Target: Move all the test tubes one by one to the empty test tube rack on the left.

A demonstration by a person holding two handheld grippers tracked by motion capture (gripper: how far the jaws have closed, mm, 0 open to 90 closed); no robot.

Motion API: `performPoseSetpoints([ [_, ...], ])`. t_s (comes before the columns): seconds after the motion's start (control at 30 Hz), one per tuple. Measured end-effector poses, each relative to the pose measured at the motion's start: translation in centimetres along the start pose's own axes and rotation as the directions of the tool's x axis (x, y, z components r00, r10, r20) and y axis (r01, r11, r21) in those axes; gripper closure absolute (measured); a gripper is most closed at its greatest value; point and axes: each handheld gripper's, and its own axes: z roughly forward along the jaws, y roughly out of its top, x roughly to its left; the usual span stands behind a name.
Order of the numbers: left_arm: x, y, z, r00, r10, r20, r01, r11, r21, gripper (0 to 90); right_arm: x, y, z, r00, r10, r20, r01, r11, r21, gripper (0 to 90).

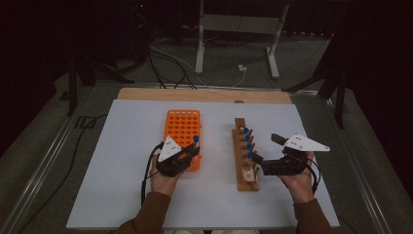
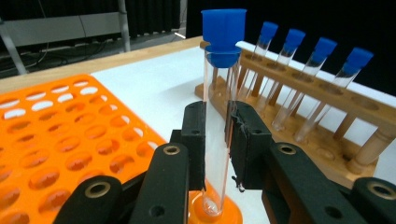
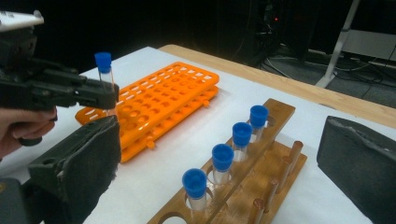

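Test tube, clear glass with a blue cap, stands upright between the two black fingers of the left gripper, which are closed tight on its wall; its rounded bottom sits in a corner hole of the orange rack. The left gripper view resolves this detail: the tube's base inside the hole and the pads pressed on both sides of the glass. In the high view the same tube appears as a blue cap at the 3 o'clock edge of the orange rack, near its 5 o'clock corner, with the left gripper and the hand behind it at 6 o'clock. The right gripper view shows the tube from the side, held by the left gripper above the orange rack, whose other holes in sight hold nothing. The wooden rack holds four blue-capped tubes in a row; the hole at its near end, at 6 o'clock, is vacant. The right gripper lies at 3 o'clock of the wooden rack, its fingers spread to full width with nothing between them. Both racks rest well apart on the white tabletop.
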Motion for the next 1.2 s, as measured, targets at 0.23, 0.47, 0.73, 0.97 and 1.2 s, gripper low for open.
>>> performPoseSetpoints([
  [0.23,0.0,-1.1,0.4,0.9995,0.022,-0.023,-0.021,0.9985,0.050,78.0,-0.1,-0.5,0.1,1.0000,0.004,-0.008,-0.004,1.000,0.006,0.1],
  [0.47,-0.4,-1.6,0.8,0.9969,0.067,-0.040,-0.062,0.9921,0.109,78.3,-0.1,-0.5,0.1,0.9999,0.008,-0.010,-0.008,1.000,0.003,0.1],
  [0.73,-0.7,-1.9,0.9,0.9927,0.114,-0.040,-0.107,0.9832,0.148,78.3,-0.1,-0.6,0.2,0.9999,0.007,-0.014,-0.007,1.000,0.009,0.1],
  [0.97,-0.8,-2.3,1.0,0.9907,0.131,-0.038,-0.123,0.9791,0.162,78.3,0.0,-0.8,0.3,0.9999,0.010,-0.013,-0.010,1.000,0.014,0.1],
  [1.2,-0.6,-2.4,0.8,0.9911,0.118,-0.063,-0.106,0.9799,0.170,74.5,0.1,-0.8,0.4,1.0000,0.001,-0.009,0.000,1.000,0.019,0.1],
])
